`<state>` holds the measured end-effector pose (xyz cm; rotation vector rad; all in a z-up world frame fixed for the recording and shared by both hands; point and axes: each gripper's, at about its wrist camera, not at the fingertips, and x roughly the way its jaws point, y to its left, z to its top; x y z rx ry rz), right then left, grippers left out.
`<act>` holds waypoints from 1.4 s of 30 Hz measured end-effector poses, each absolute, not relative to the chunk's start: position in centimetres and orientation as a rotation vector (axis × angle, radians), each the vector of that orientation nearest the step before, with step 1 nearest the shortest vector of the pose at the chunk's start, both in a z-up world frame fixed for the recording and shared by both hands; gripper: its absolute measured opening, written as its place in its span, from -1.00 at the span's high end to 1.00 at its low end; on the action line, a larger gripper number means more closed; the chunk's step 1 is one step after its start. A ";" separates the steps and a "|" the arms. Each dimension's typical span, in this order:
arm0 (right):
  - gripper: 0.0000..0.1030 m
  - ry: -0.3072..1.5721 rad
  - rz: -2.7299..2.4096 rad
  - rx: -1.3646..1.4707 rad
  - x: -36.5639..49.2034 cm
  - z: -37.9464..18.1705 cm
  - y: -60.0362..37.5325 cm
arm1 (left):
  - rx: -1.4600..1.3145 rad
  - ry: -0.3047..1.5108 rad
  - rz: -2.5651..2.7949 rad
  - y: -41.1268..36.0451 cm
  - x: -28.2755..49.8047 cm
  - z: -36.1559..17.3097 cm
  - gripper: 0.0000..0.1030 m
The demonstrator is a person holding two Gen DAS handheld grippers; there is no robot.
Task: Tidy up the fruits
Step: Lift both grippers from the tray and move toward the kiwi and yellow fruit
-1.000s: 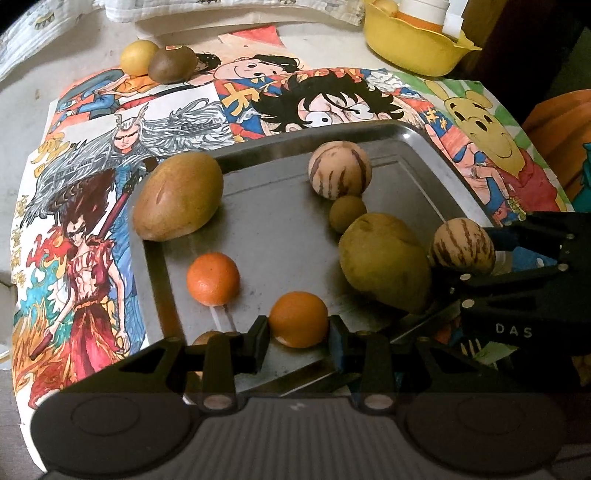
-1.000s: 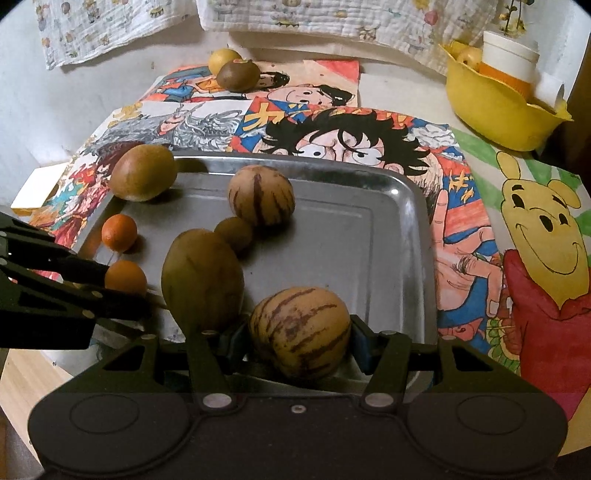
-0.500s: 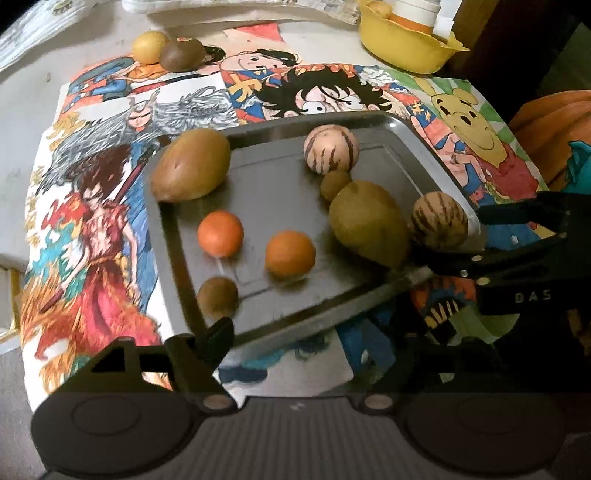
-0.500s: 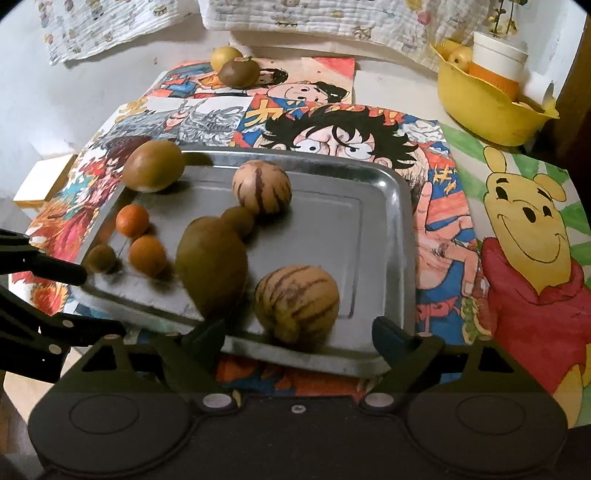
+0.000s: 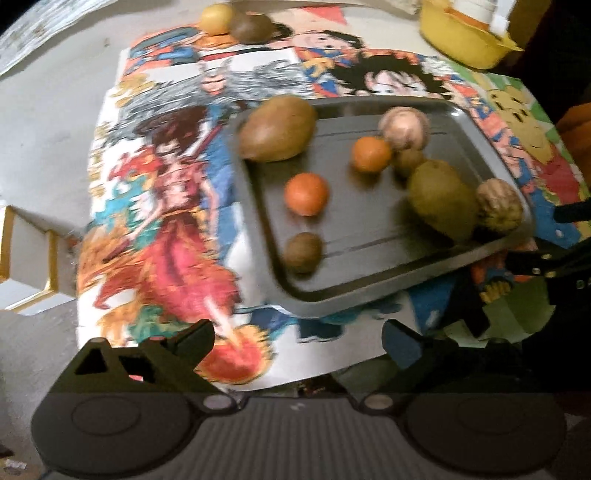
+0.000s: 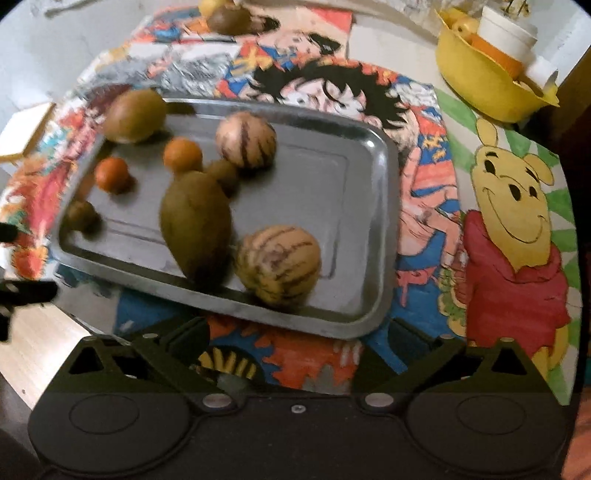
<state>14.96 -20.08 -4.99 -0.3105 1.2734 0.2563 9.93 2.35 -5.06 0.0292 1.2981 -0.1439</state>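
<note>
A metal tray lies on a cartoon-printed cloth spread over the worktop, and everything here is placed relative to that tray. The left gripper hangs just off the tray's near edge, its jaws opening and already wide, with only cloth between them. The right gripper is also just off the near edge, farther toward the tray's right end, its jaws likewise opening wide and pinching nothing. On the tray, a large brown-green fruit sits at the far left corner. Two small oranges lie in the left half, and one touches a small brown fruit at the tray's middle. A striped round fruit rests against that small brown fruit on its far side. An elongated green-brown fruit lies toward the near edge, with a second striped fruit just beside it on its right. Another small brown fruit sits by the tray's left rim. Beyond the tray's far edge, well apart, a yellow fruit and a dark brown fruit touch each other on the cloth. A yellow bowl holding a white cup stands past the tray's far right corner.
</note>
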 end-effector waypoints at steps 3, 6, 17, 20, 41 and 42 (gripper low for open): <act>-0.99 1.283 0.241 -0.314 15.5 -4.9 -20.2 | 0.037 1.311 -0.109 3.5 10.2 -5.3 -0.93; -0.99 1.275 0.234 -0.320 16.3 -4.4 -20.1 | 0.037 1.318 -0.081 4.5 10.5 -5.2 -0.93; -0.99 1.187 0.297 -0.345 21.0 -2.0 -18.4 | 0.011 1.278 -0.006 7.1 14.1 -3.8 -0.96; -0.99 1.174 0.331 -0.356 22.5 -2.0 -17.6 | 0.029 1.266 -0.003 7.5 15.3 -3.5 -0.96; -0.99 0.989 0.623 -0.321 34.9 -2.4 -11.2 | 0.051 1.112 0.119 10.1 32.1 -0.9 -0.98; -0.99 0.977 0.645 -0.324 35.3 -2.6 -11.0 | 0.037 1.099 0.133 10.2 33.2 -0.8 -0.98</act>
